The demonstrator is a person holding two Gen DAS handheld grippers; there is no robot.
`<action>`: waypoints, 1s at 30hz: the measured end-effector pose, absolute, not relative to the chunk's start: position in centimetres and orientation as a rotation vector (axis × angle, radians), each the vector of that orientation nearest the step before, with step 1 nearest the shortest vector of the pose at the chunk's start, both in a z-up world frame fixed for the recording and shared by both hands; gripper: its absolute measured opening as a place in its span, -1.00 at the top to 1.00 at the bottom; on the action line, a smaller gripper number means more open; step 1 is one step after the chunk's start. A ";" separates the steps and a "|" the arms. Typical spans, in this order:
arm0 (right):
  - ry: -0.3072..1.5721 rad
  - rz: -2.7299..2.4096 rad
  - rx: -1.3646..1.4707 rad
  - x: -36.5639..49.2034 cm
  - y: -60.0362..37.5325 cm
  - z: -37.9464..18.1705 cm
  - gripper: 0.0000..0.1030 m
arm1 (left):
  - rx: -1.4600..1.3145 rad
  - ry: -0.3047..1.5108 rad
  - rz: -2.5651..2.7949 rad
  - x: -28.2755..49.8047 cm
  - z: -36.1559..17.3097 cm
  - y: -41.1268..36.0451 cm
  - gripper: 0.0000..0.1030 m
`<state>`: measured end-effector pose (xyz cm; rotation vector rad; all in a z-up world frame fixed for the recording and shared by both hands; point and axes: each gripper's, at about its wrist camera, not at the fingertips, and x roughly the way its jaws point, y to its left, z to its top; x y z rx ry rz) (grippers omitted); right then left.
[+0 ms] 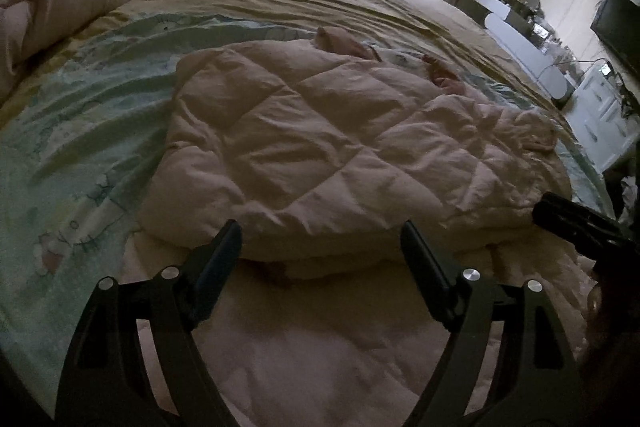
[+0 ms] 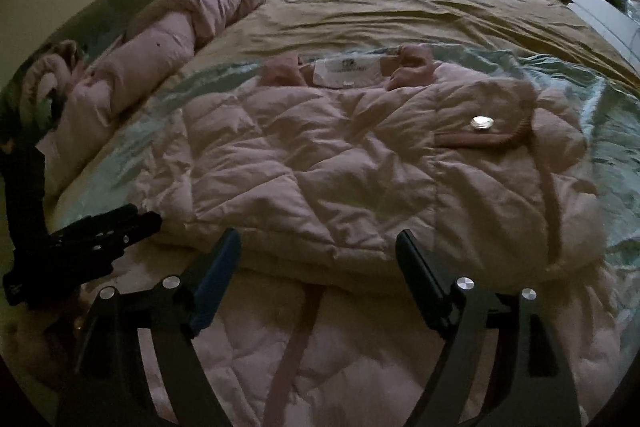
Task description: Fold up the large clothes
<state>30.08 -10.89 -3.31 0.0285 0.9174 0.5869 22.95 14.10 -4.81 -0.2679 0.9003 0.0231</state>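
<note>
A pale pink quilted coat [image 2: 320,163] lies spread on the bed [image 2: 400,3], its upper layer folded over the lower part nearest the cameras. Left hand-held gripper [image 1: 320,247] hangs over the near fold, jaws wide apart, holding nothing. Right hand-held gripper [image 2: 318,255] likewise wide apart and empty. A rolled pink blanket [image 2: 168,39] lies along the wall side.

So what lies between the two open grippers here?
Only the pink quilted jacket: its near folded edge spans the stretch between the left gripper and the right gripper, as both wrist views show.
</note>
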 end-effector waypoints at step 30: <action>0.751 0.620 0.112 26.0 -16.1 3.4 -0.75 | -0.259 0.752 0.077 14.9 4.0 12.3 -0.82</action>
